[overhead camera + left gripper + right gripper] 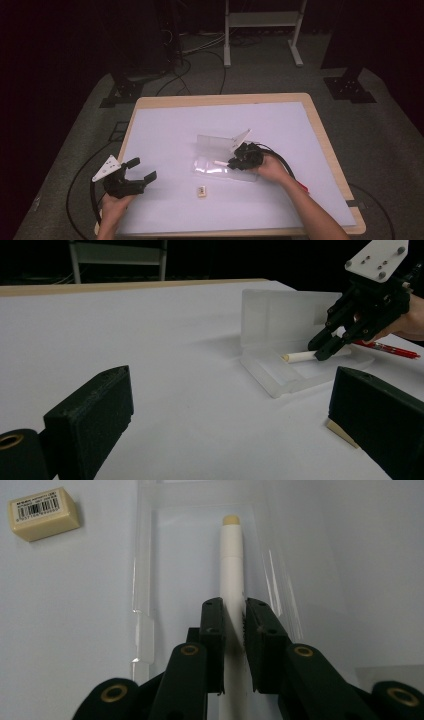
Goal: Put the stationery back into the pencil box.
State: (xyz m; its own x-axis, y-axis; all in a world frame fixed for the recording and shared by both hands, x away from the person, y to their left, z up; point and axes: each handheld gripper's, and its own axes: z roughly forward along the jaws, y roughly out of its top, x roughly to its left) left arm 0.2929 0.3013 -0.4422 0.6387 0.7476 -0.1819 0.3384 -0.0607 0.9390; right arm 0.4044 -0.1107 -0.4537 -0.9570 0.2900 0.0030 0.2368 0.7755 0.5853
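A clear plastic pencil case point(215, 145) lies open mid-table, its lid standing up. My right gripper point(234, 162) reaches into the tray from the right and is shut on a white pen point(220, 163). In the right gripper view the jaws point(234, 611) clamp the white pen point(231, 565), which lies lengthwise over the clear tray point(145, 580) with its beige tip pointing away. At the front left my left gripper point(143, 168) hovers open, holding nothing. The left gripper view shows its jaws point(235, 415) spread wide, and beyond them the right gripper point(324, 347), the pen point(300, 357) and the case point(280, 320).
A small beige eraser point(201, 191) with a barcode label lies on the white mat point(165, 130) in front of the case; it is also at the eraser's spot point(43, 513) top left in the right gripper view. A red pen point(390, 349) lies right of the case. Cables trail off the table's sides.
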